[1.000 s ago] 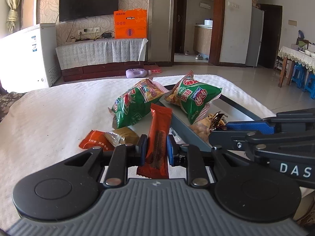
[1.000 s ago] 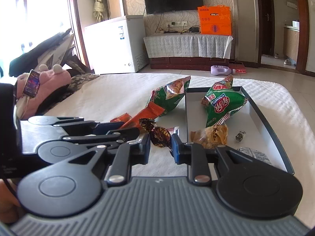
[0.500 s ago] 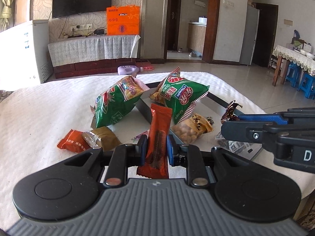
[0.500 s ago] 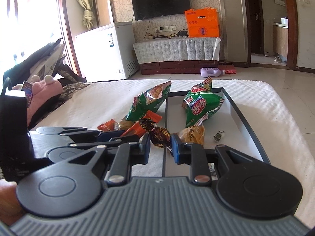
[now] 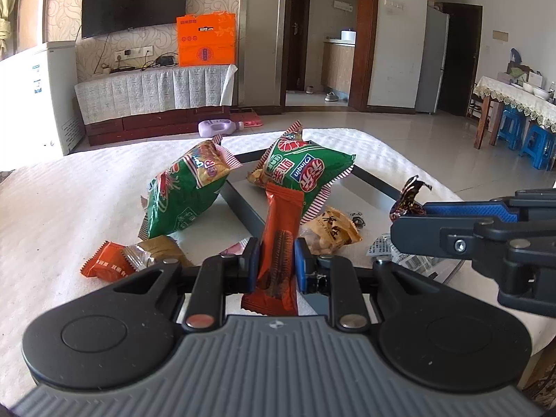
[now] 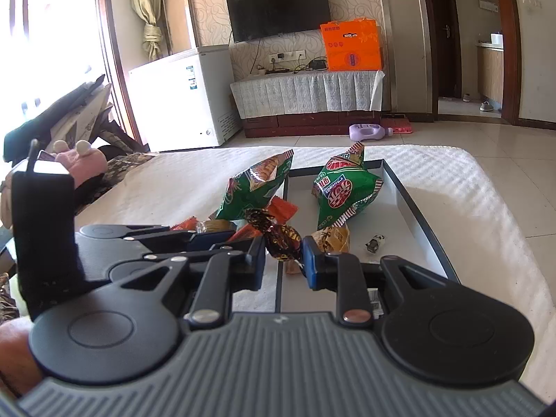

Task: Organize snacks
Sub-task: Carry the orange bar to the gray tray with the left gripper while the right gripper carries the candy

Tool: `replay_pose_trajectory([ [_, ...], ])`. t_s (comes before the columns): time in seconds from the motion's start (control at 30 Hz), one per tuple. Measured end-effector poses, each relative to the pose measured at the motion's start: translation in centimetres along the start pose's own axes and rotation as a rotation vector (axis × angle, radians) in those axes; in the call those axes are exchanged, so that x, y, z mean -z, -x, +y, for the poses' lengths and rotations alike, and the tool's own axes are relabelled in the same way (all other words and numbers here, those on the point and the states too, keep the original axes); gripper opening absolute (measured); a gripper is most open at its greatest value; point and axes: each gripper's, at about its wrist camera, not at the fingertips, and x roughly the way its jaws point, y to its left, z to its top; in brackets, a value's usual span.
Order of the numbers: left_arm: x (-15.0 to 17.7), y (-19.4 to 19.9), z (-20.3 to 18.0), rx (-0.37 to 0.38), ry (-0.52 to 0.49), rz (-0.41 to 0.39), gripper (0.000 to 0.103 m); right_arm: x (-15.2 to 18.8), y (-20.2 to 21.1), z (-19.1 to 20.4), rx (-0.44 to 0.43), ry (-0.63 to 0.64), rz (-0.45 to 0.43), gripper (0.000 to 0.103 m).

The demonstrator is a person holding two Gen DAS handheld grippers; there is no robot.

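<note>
My left gripper (image 5: 276, 259) is shut on an orange snack bar (image 5: 279, 239) that stands upright between its pads. My right gripper (image 6: 283, 250) is shut on a dark brown foil-wrapped candy (image 6: 278, 231); the same candy (image 5: 408, 198) shows at the right of the left wrist view. Both hover over the near end of a grey tray (image 6: 410, 205) on a white cloth. A green bag (image 6: 342, 191) lies in the tray with a tan nut packet (image 6: 330, 238) and a small candy (image 6: 375, 242). Another green bag (image 5: 184, 191) leans on the tray's left rim.
On the cloth left of the tray lie a small orange packet (image 5: 104, 264) and a gold-wrapped one (image 5: 156, 248). Printed wrappers (image 5: 399, 253) lie at the tray's near right. A pink plush toy (image 6: 80, 160) sits left of the table. Beyond are a chest freezer and TV stand.
Both grippers have shifted sideways over the tray's near end, keeping their snacks. In the left view the scene slid left and the right gripper with its candy stands further out.
</note>
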Motion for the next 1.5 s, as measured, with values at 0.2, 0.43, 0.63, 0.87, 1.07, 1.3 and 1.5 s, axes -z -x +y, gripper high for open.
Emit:
replay_pose_trajectory([
  [0.2, -0.3, -0.8, -0.4, 0.018, -0.002, 0.002, 0.025, -0.1, 0.2, -0.6, 0.015, -0.014, -0.006, 0.027],
  [0.43, -0.6, -1.6, -1.2, 0.040, -0.017, 0.003, 0.025, -0.1, 0.3, -1.6, 0.032, -0.033, -0.009, 0.027],
  [0.63, -1.1, -2.6, -1.5, 0.047, -0.027, 0.003, 0.025, 0.0, 0.3, -2.2, 0.048, -0.045, -0.010, 0.027],
  [0.87, -1.7, -4.0, -1.6, 0.066, -0.021, 0.009, 0.025, 0.0, 0.0, -3.1, 0.066, -0.056, -0.001, 0.027],
  [1.07, -2.3, -5.2, -2.0, 0.082, -0.030, 0.007, 0.025, 0.1, -0.3, -3.5, 0.073, -0.063, 0.007, 0.027],
  [1.3, -2.9, -6.4, -2.3, 0.100, -0.017, 0.011, 0.025, 0.0, -0.4, -3.6, 0.075, -0.076, 0.006, 0.027],
  [1.5, -3.1, -7.1, -2.9, 0.112, -0.029, 0.012, 0.025, 0.0, -0.3, -4.0, 0.078, -0.083, 0.006, 0.027],
])
